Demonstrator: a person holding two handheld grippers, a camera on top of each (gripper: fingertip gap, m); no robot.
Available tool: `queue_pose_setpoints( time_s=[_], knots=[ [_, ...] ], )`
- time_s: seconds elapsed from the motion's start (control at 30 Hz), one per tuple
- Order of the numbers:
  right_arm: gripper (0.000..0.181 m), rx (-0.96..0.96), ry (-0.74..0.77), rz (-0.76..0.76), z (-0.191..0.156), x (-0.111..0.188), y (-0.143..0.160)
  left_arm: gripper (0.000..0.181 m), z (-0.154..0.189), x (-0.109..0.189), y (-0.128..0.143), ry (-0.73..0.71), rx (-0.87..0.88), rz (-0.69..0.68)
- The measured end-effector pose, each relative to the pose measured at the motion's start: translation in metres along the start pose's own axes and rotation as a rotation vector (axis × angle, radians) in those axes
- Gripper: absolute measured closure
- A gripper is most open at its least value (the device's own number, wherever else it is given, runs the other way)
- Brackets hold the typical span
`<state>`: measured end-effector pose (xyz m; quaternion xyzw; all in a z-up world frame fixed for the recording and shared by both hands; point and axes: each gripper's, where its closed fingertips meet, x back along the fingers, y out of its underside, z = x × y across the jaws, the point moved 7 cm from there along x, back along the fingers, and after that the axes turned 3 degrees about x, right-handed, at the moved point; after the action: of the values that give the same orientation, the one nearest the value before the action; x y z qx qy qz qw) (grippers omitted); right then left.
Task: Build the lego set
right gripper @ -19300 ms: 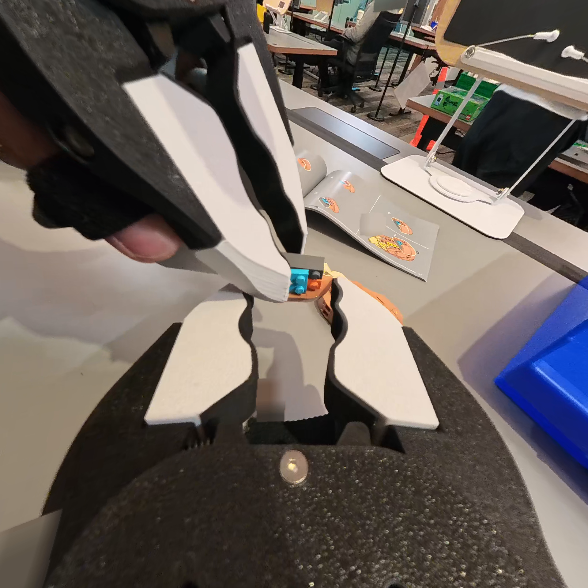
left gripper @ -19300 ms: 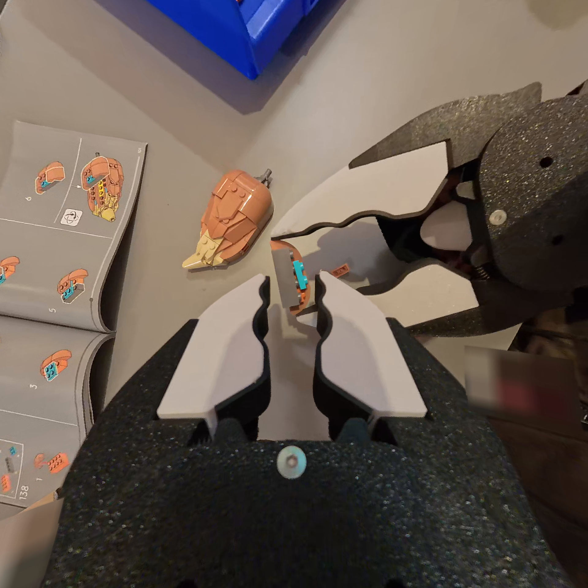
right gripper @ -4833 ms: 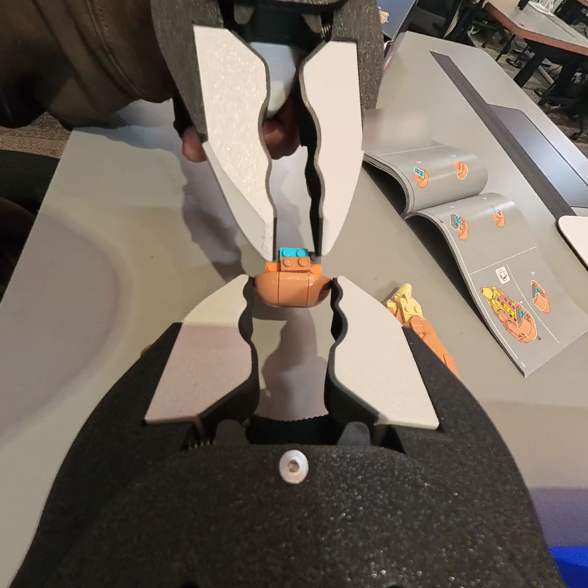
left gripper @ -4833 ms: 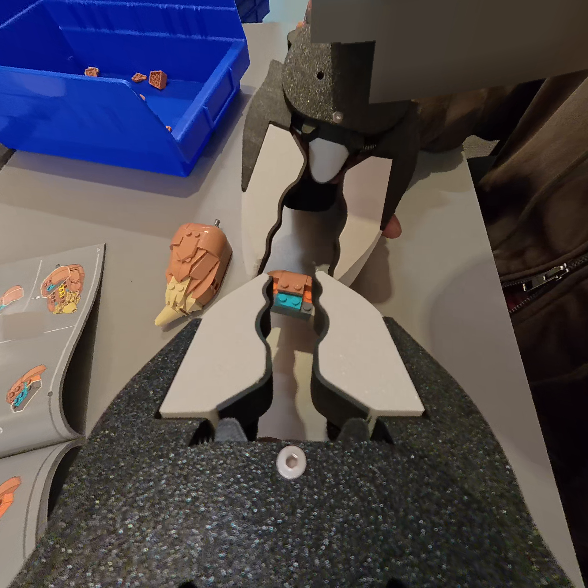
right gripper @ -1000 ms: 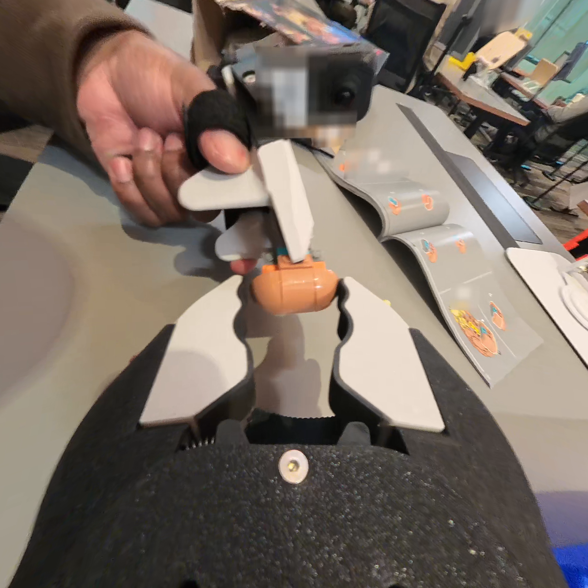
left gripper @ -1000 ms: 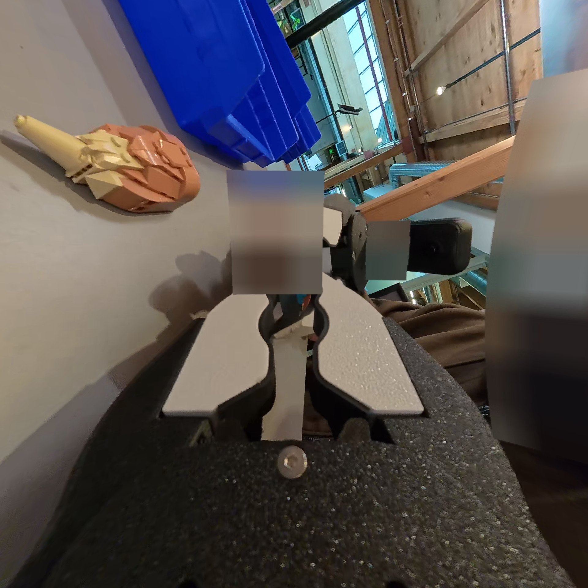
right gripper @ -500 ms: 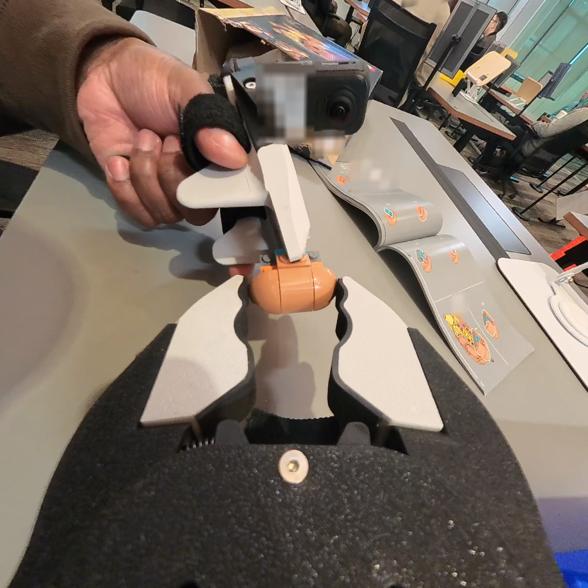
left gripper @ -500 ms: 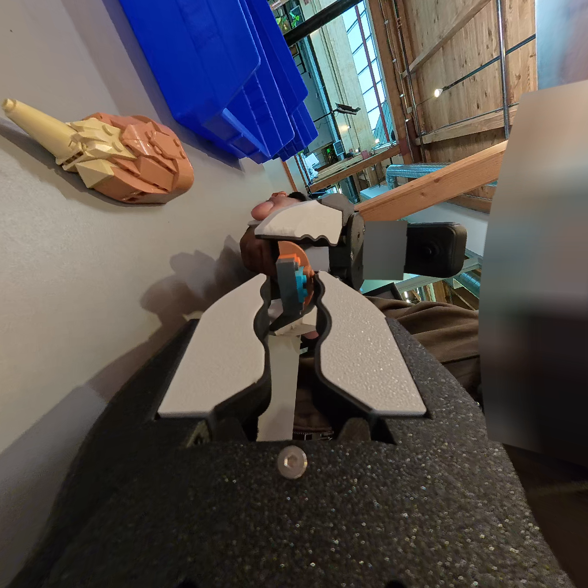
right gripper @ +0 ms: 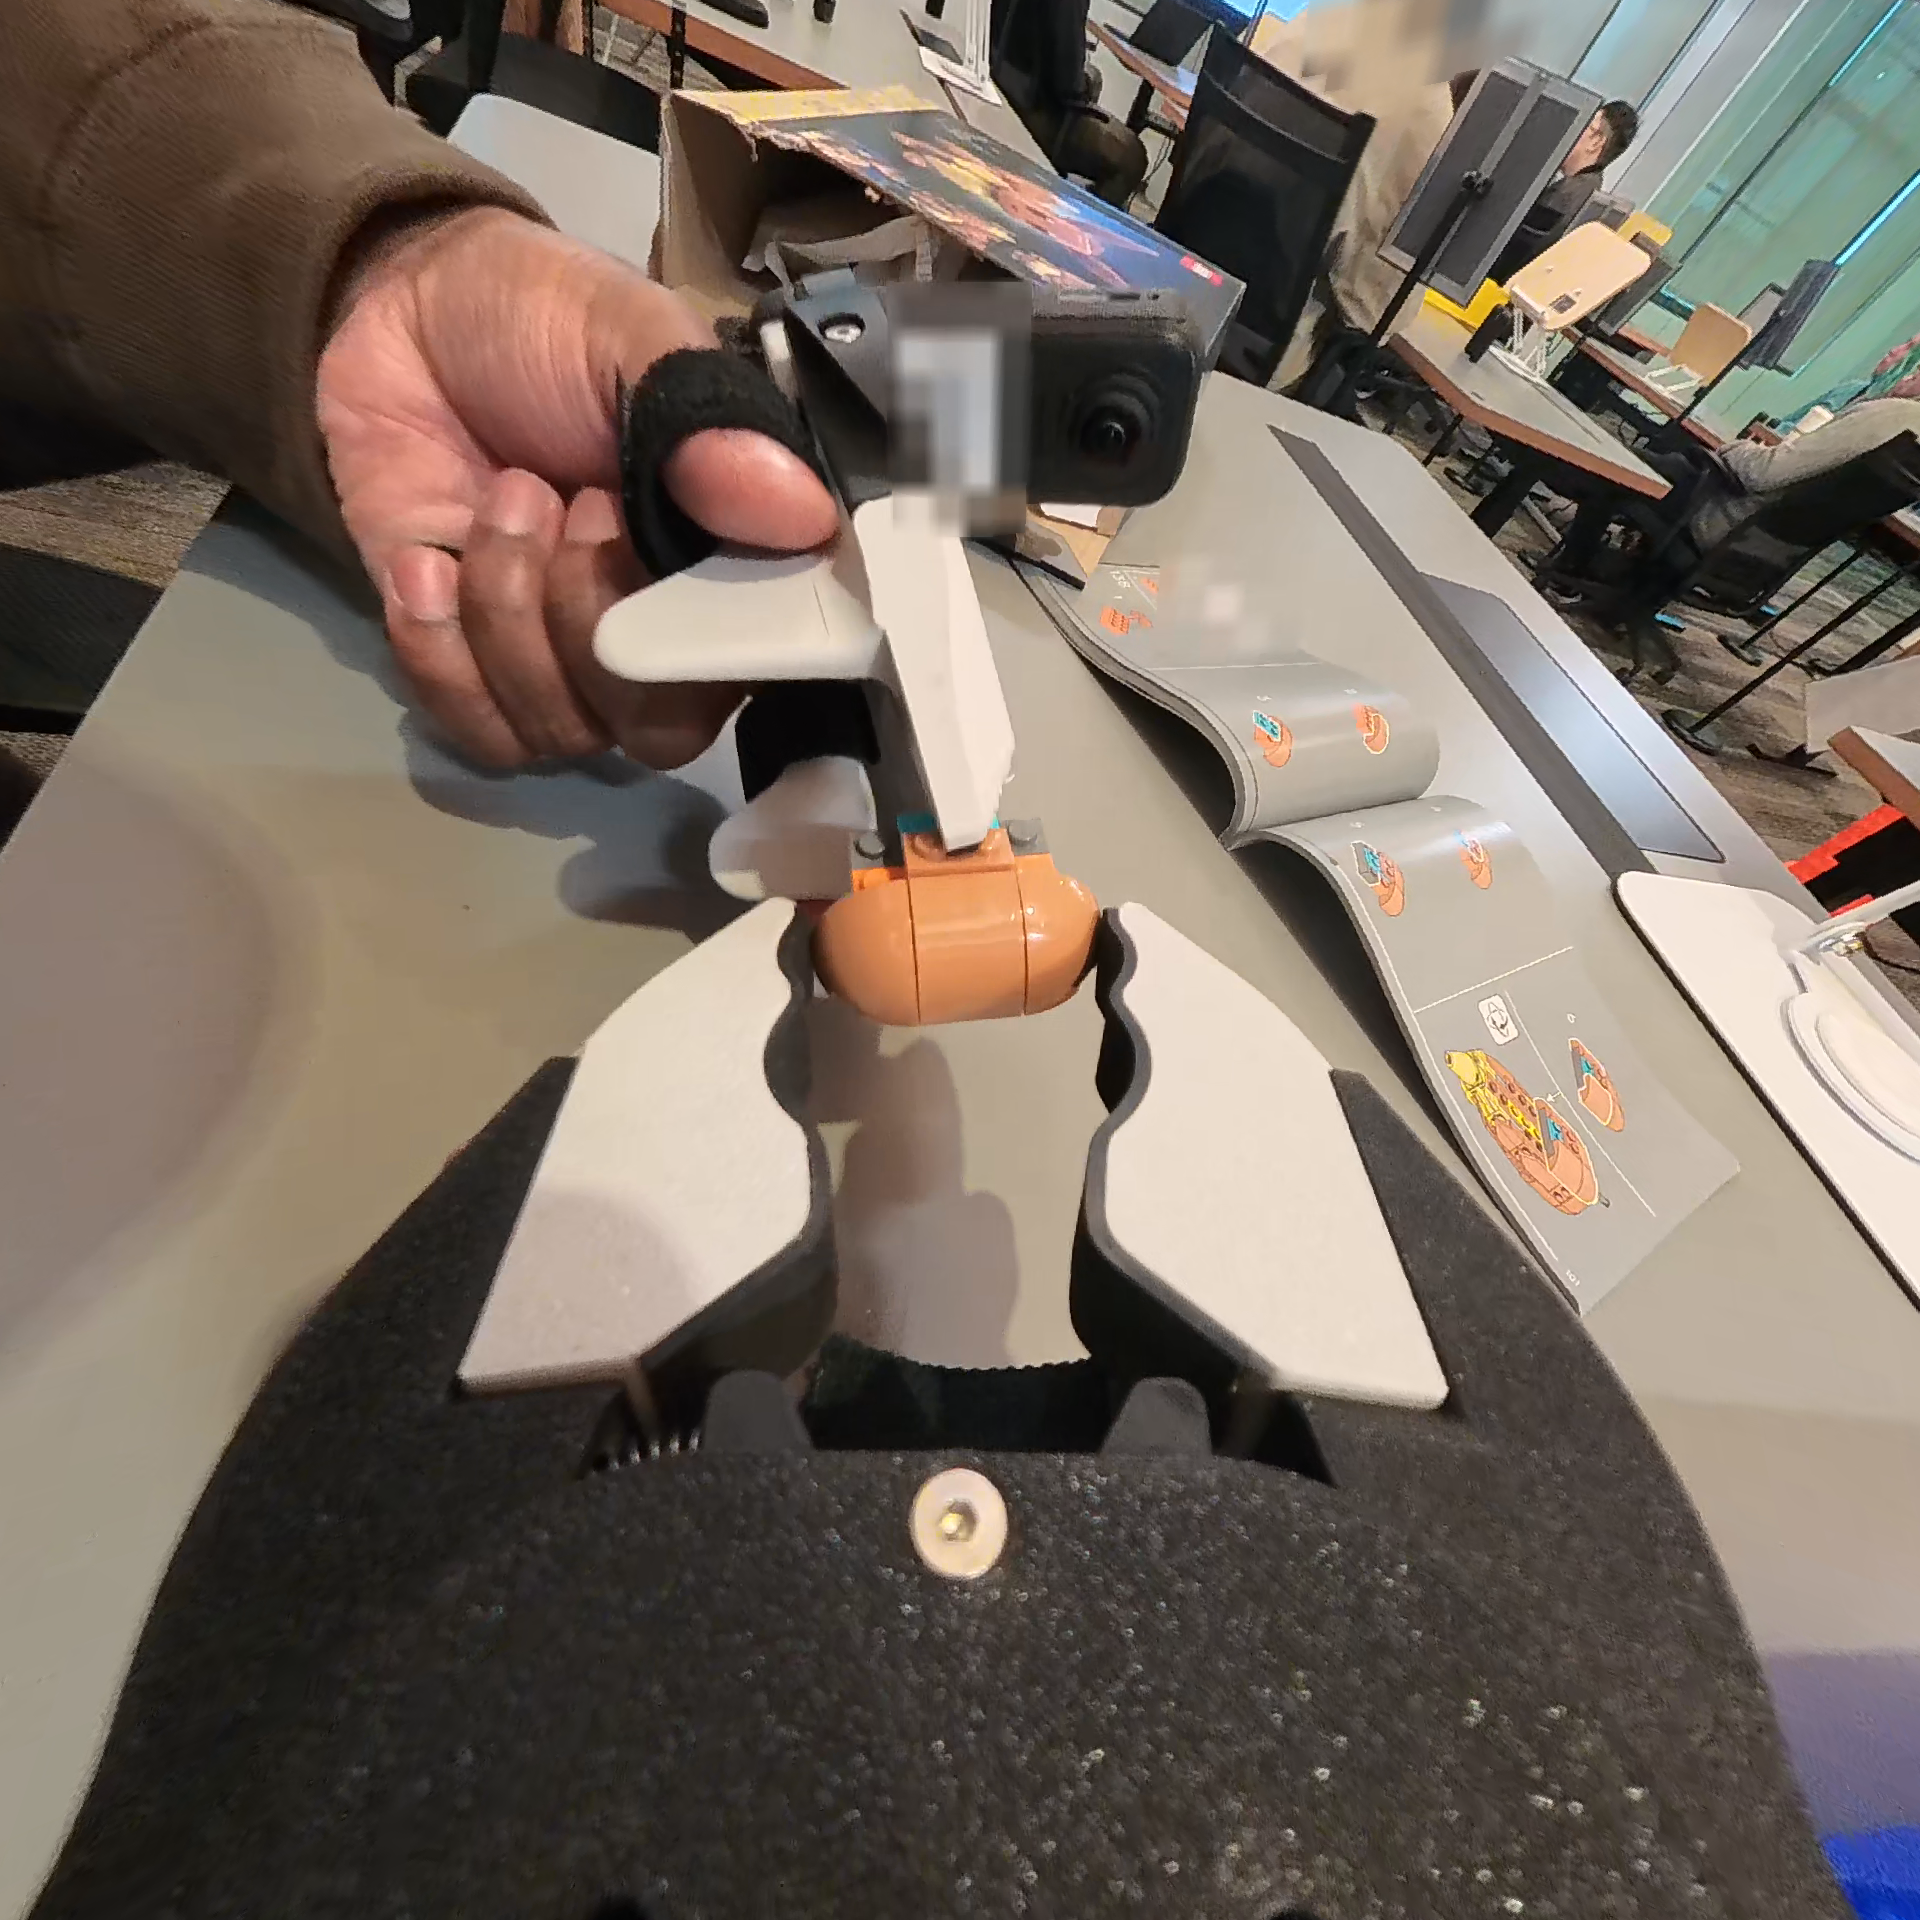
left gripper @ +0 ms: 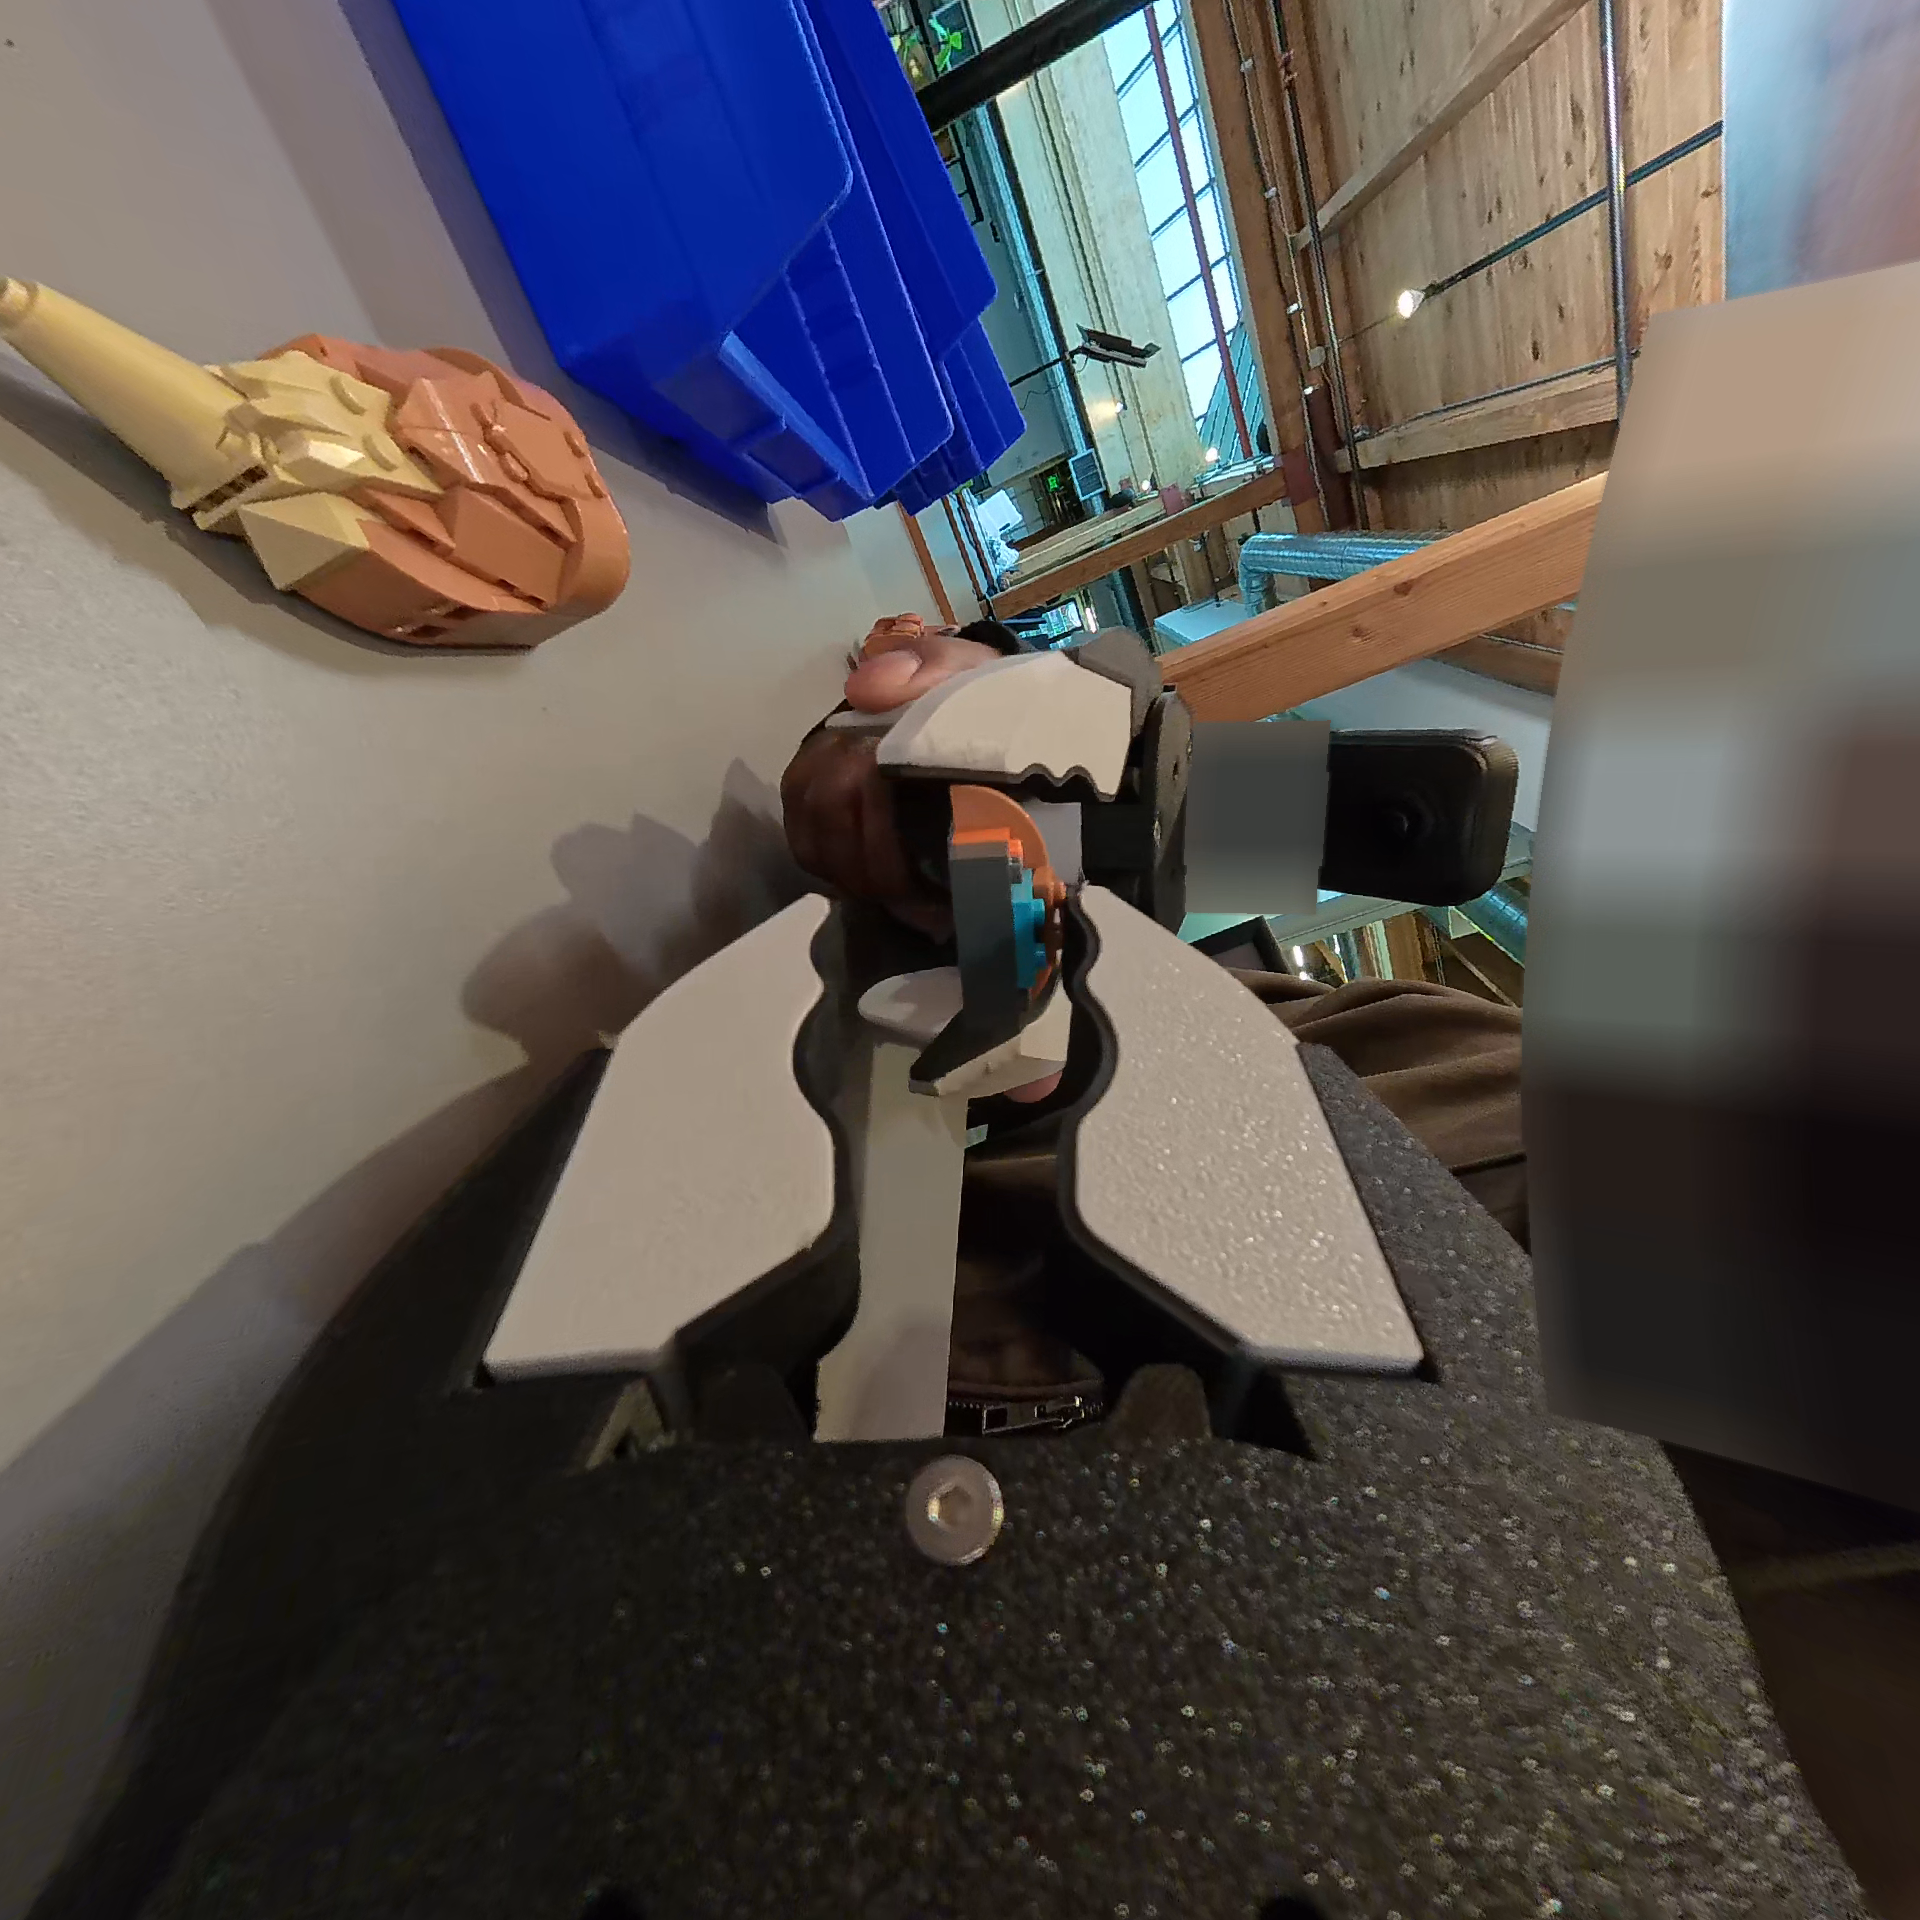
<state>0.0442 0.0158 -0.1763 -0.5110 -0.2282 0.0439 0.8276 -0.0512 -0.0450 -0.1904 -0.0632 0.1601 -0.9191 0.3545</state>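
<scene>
My right gripper [right gripper: 951, 940] is shut on a small rounded orange lego assembly [right gripper: 956, 961] and holds it above the grey table [right gripper: 208, 935]. The assembly has grey and teal plates on top. My left gripper [left gripper: 951, 914], held by a hand [right gripper: 488, 436], points at that top side; in the right wrist view its fingertips [right gripper: 961, 821] rest on the plates. In the left wrist view the grey and teal plates [left gripper: 987, 914] sit between its jaws. They touch the right jaw, and a gap shows at the left jaw. The right gripper's fingers [left gripper: 997, 727] clamp the assembly there.
A larger orange and tan lego build [left gripper: 416, 499] lies on the table near stacked blue bins [left gripper: 675, 208]. An open instruction booklet [right gripper: 1455, 935], a torn cardboard box [right gripper: 935, 177] and a white lamp base [right gripper: 1818, 987] lie to the right. The tips of both grippers are at nearly the same place.
My left gripper's jaws have spread wider around the plates over the last second. My right gripper still grips the orange assembly and has barely moved.
</scene>
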Motion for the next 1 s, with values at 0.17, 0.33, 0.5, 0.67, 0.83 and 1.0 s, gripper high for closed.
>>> queue_pose_setpoints(
  time_s=[0.17,0.33,0.5,0.67,0.83,1.0],
  knots=[
    [0.128,0.003,0.003,0.013,0.0001,0.0009,-0.0010,0.139,-0.0002,-0.0015,0.0009,0.024,0.012,0.005],
    [0.128,0.004,0.009,0.020,0.0009,0.0019,-0.0016,0.133,0.0021,-0.0031,0.0018,0.057,0.021,0.015],
    [0.128,0.006,0.016,0.026,0.0014,0.0027,-0.0024,0.132,0.0012,-0.0032,0.0025,0.051,0.026,0.020],
    [0.128,0.008,0.020,0.018,0.0011,0.0021,-0.0023,0.138,0.0016,-0.0029,0.0035,0.037,0.013,0.017],
    [0.128,0.014,0.025,0.009,0.0006,0.0019,-0.0025,0.153,0.0068,-0.0027,0.0041,0.061,-0.022,0.028],
    [0.128,0.022,0.030,-0.006,0.0004,0.0013,-0.0015,0.161,0.0080,-0.0028,0.0052,0.053,-0.068,0.051]
  ],
)
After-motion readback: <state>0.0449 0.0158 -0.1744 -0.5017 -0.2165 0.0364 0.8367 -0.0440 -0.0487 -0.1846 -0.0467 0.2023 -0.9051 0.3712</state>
